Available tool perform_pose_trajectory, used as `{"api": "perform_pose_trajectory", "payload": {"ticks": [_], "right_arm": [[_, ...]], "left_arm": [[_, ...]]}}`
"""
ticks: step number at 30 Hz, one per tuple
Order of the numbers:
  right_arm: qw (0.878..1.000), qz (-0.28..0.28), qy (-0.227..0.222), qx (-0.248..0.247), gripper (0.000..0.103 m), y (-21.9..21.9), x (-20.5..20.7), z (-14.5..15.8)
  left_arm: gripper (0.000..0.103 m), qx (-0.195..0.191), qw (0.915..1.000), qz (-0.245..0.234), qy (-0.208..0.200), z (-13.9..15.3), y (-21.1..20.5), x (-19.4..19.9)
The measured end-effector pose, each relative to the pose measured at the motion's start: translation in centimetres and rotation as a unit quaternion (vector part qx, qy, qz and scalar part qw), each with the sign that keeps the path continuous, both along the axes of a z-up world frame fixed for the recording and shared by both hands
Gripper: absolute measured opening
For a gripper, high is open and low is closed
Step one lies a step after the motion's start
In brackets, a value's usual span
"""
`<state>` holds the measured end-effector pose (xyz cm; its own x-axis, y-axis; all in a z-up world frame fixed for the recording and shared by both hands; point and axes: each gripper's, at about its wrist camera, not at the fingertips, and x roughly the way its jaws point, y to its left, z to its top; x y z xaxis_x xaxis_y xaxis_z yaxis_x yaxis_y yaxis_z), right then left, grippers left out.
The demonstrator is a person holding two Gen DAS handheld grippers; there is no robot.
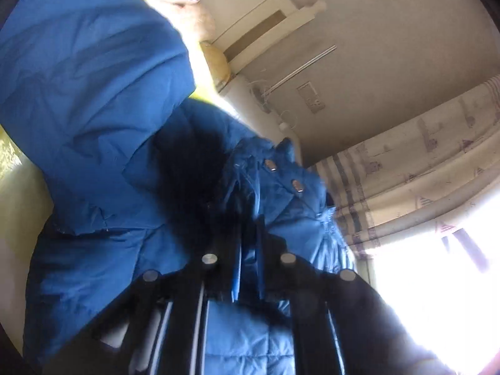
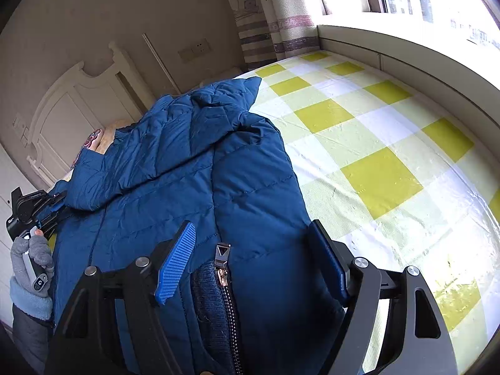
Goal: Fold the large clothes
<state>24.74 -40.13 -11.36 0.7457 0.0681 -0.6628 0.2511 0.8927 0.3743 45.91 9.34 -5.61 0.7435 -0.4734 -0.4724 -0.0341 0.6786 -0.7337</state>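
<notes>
The jacket (image 2: 193,168) lies lengthwise on the bed (image 2: 375,143), running away from the right tool (image 2: 253,265), whose pads stand apart astride its zipper, while the left tool (image 1: 248,218) is clamped on the jacket's far-side fabric.

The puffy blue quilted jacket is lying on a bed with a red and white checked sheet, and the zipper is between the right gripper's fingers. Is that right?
Nearly. The checked sheet is yellow-green and white, not red and white, as the right wrist view shows. The rest holds: the puffy blue quilted jacket lies on the bed, and its metal zipper sits between the right gripper's open fingers.
</notes>
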Motion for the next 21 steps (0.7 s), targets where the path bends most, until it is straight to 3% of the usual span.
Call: {"api": "perform_pose_trajectory", "payload": {"ticks": [3, 5, 6, 7, 8, 10, 14, 18, 21], "right_arm": [[1.000, -0.001, 0.000, 0.002, 0.073, 0.0, 0.0, 0.0], [1.000, 0.000, 0.001, -0.002, 0.073, 0.2, 0.0, 0.0], [1.000, -0.001, 0.000, -0.003, 0.073, 0.2, -0.1, 0.1], [1.000, -0.002, -0.001, -0.005, 0.073, 0.2, -0.1, 0.2], [1.000, -0.004, -0.002, -0.009, 0.073, 0.3, -0.1, 0.4], [1.000, -0.007, -0.011, -0.028, 0.073, 0.6, -0.2, 1.2], [0.996, 0.007, -0.041, -0.083, 0.073, 1.5, 2.1, 4.9], [0.989, 0.043, -0.051, -0.131, 0.073, 3.7, 8.5, 8.2], [0.988, 0.074, -0.019, -0.131, 0.073, 5.0, 14.0, 7.4]], "left_arm": [[0.003, 0.080, 0.9893, 0.019, -0.121, 5.5, -1.5, -5.2], [0.010, 0.164, 0.9768, 0.048, -0.130, 7.1, -2.6, -7.3], [0.022, 0.200, 0.9709, 0.071, -0.111, 7.1, -2.7, -7.6], [0.063, 0.218, 0.9667, 0.092, -0.098, 6.8, -2.5, -7.9], [0.086, 0.224, 0.9633, 0.112, -0.096, 6.6, -2.0, -8.5], [0.085, 0.238, 0.9578, 0.127, -0.100, 6.2, -1.1, -9.2], [0.086, 0.265, 0.9589, 0.056, -0.083, 5.7, -3.0, -6.7], [0.087, 0.300, 0.9529, 0.009, -0.042, 3.0, -6.3, -3.1], [0.088, 0.329, 0.9441, -0.022, 0.000, 0.0, -7.8, -1.7]]}}
